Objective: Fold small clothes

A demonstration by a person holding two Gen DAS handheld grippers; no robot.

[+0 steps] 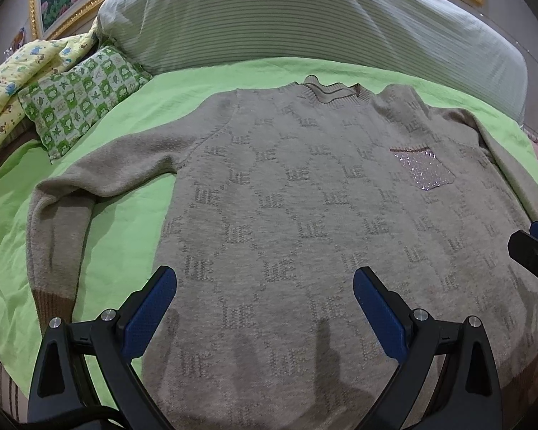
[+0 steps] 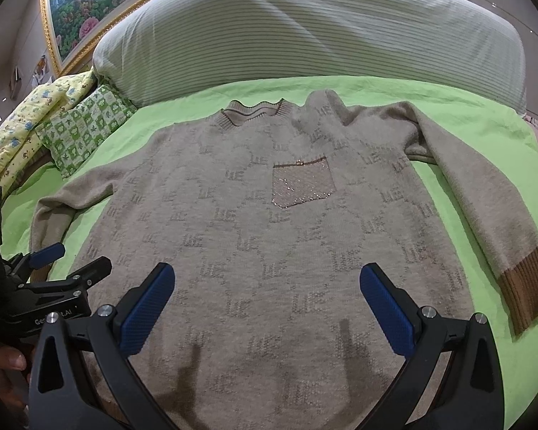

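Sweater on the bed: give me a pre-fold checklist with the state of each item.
1. Sweater lies front up on the green sheet, body spread flat: ok.
2. Left sleeve laid out beside the body: ok.
3. Right sleeve laid out, cuff clear of the body: ok.
4. Shoulder near the collar is bunched: not ok.
5. Left claw open, holding nothing: ok.
6. Right claw open, holding nothing: ok.
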